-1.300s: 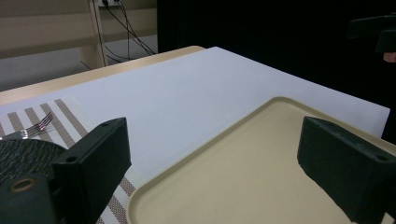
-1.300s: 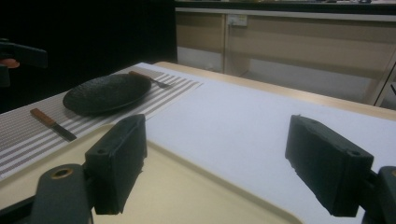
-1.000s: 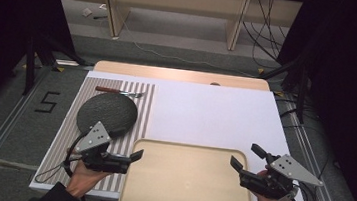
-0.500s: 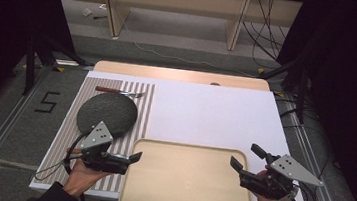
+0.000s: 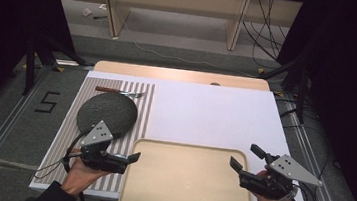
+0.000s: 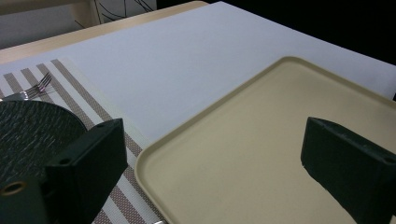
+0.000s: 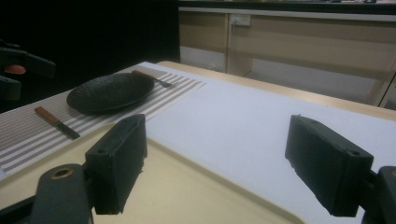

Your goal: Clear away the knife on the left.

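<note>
A beige tray (image 5: 187,187) lies at the table's near edge, between my two grippers. My left gripper (image 5: 129,161) is open beside the tray's left rim, over the striped placemat (image 5: 70,134); the left gripper view has the tray's corner (image 6: 154,158) between its jaws. My right gripper (image 5: 246,157) is open at the tray's right rim, and its jaws frame the tray's edge (image 7: 196,163) with nothing held. A black plate (image 5: 107,114) sits on the placemat with a fork (image 5: 119,92) beyond it. A brown-handled knife (image 7: 56,122) lies near the plate.
A white sheet (image 5: 215,117) covers the table's middle and right. A wooden strip (image 5: 179,74) runs along the far edge. Beyond the table stand wooden furniture legs, with cables on the floor. Metal rails flank the table on both sides.
My left gripper has shifted very slightly near the tray's left rim. Everything else stays where it was.
</note>
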`<state>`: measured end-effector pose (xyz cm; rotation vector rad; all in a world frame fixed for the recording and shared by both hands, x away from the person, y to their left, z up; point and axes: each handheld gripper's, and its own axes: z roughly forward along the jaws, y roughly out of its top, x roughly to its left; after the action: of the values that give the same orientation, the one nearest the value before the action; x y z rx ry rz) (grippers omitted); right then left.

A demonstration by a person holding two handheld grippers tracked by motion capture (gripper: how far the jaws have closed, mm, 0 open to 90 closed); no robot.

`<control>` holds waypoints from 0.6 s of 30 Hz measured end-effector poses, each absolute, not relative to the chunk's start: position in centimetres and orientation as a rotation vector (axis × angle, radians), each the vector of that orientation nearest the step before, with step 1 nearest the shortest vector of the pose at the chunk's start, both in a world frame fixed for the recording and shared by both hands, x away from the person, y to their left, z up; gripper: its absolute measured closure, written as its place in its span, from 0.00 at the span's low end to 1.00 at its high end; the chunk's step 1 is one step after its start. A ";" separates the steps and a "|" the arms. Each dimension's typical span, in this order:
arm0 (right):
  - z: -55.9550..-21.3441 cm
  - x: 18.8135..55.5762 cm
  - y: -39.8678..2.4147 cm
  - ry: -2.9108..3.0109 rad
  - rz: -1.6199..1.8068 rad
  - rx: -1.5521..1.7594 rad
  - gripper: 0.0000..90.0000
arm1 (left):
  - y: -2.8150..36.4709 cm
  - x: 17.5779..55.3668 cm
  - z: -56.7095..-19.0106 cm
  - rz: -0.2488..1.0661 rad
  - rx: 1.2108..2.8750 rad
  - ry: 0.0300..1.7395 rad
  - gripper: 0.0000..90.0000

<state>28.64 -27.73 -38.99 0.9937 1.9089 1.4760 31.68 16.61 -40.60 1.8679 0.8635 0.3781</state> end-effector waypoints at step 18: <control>-39.0 28.6 -27.7 1.920 1.474 0.990 0.24 | 16.1 32.4 -41.0 0.384 2.143 0.921 0.04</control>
<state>28.63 -27.71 -39.03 0.9899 1.9201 1.4743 32.39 16.09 -40.99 2.1428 0.9210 0.3837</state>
